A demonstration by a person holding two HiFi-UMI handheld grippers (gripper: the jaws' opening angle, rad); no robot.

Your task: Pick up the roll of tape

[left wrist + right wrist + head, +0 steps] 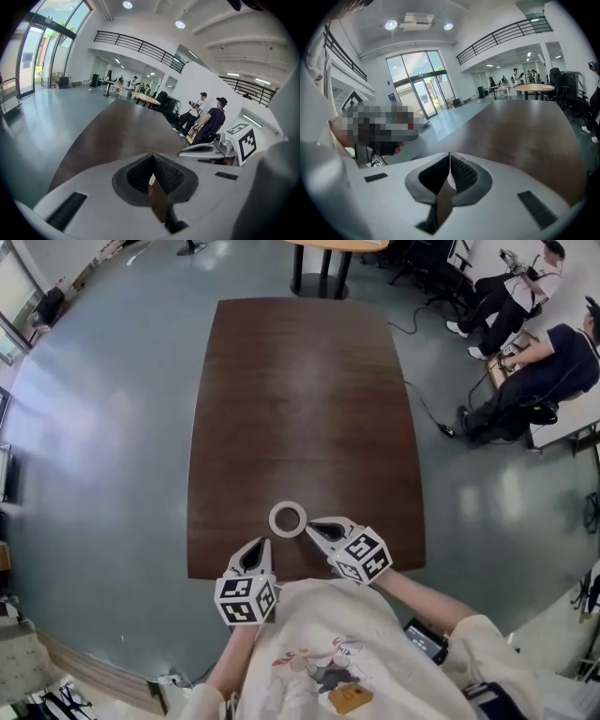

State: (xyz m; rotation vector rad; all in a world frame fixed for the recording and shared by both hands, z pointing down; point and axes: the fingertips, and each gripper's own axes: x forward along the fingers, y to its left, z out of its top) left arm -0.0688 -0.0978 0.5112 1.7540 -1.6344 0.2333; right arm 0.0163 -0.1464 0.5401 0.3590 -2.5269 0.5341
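Note:
A roll of pale tape (288,519) lies flat on the dark brown table (300,390), close to its near edge. My right gripper (310,527) is shut, its tips just right of the roll, almost at its rim. My left gripper (265,543) is shut too, a little nearer than the roll and to its left, over the table's near edge. In the left gripper view the jaws (151,157) meet with nothing between them, and the right gripper (201,150) shows to the right. The right gripper view shows closed jaws (450,154) over the tabletop. Neither gripper view shows the roll.
Two people (525,343) sit at a desk at the far right, with a cable (427,409) running across the grey floor toward them. Another table's base (323,277) stands beyond the far end. The person's light shirt (347,652) fills the bottom of the head view.

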